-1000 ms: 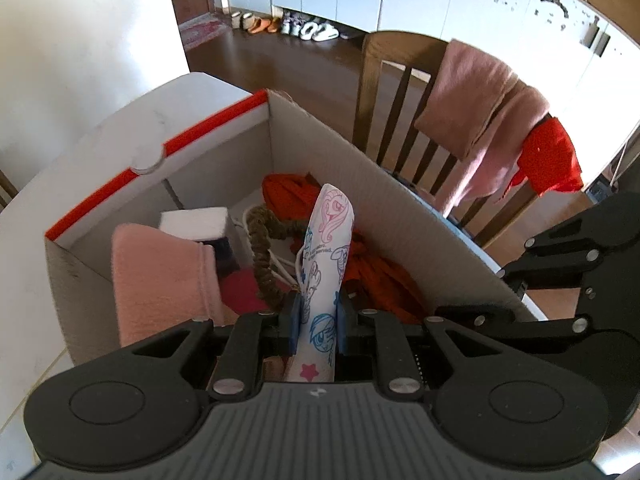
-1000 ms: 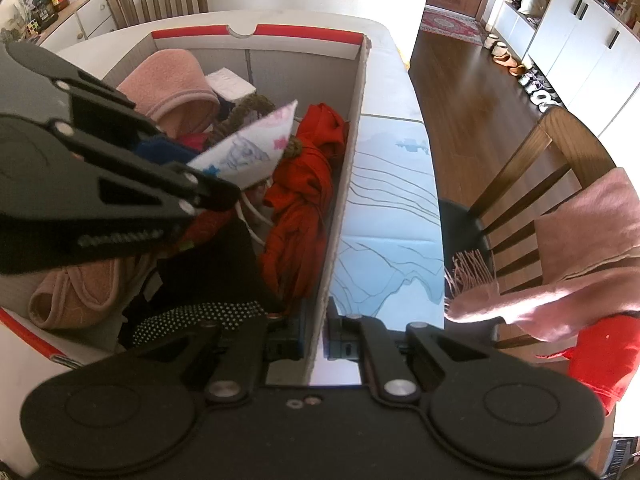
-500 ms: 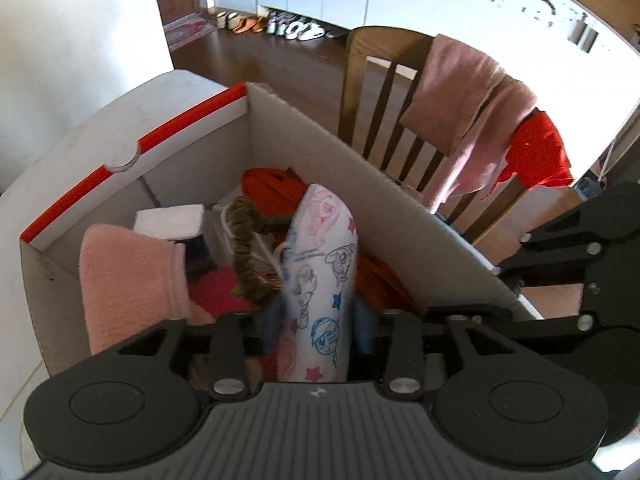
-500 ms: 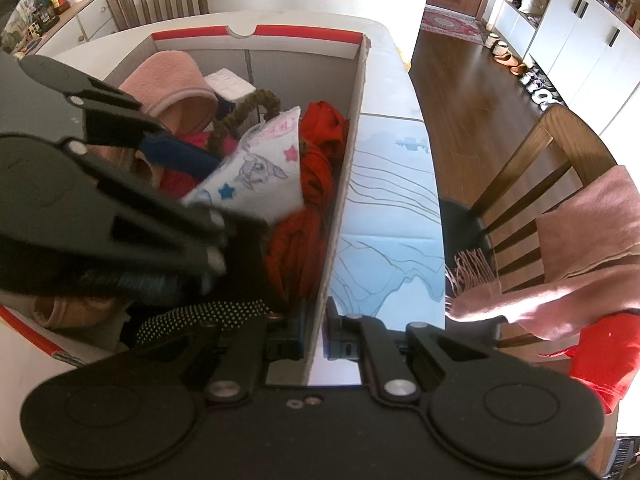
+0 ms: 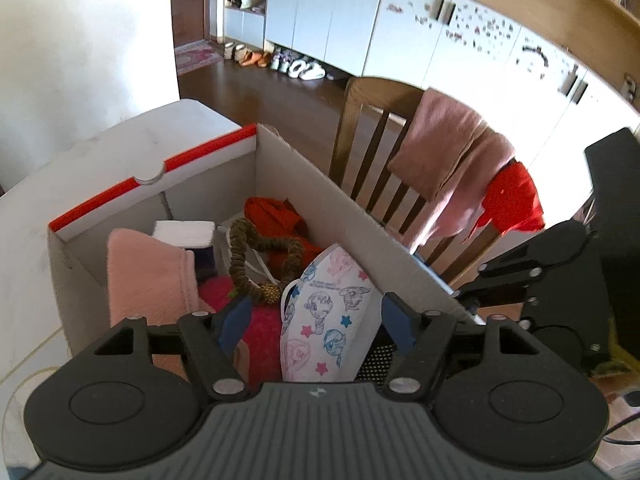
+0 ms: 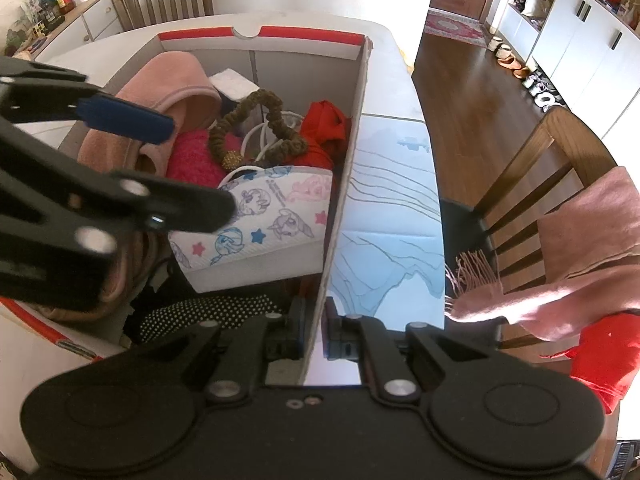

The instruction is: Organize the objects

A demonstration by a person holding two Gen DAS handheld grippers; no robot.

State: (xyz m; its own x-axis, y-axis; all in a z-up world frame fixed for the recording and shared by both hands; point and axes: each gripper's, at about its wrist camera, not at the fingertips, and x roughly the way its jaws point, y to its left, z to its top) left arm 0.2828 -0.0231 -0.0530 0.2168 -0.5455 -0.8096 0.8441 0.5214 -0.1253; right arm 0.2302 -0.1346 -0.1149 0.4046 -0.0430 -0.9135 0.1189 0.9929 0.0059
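A cardboard box (image 5: 320, 176) (image 6: 348, 152) with a red rim stands on the table, full of clothes and small things. A white face mask with cartoon ponies (image 5: 324, 332) (image 6: 272, 208) lies in it, against the right wall. My left gripper (image 5: 316, 322) is open, its blue pads on either side of the mask and apart from it. It also shows in the right wrist view (image 6: 120, 160). My right gripper (image 6: 314, 334) is shut on the box's right wall at the near corner.
In the box lie a pink towel (image 5: 148, 276), a brown scrunchie (image 5: 264, 264), a red cloth (image 5: 276, 220), a white cable and a black dotted cloth (image 6: 208, 308). A wooden chair (image 5: 384, 140) draped with pink and red cloth stands right of the table.
My left gripper opened and let go of the pony mask, which dropped into the box. The left gripper then pulled up and back. My right gripper kept its hold on the box wall.
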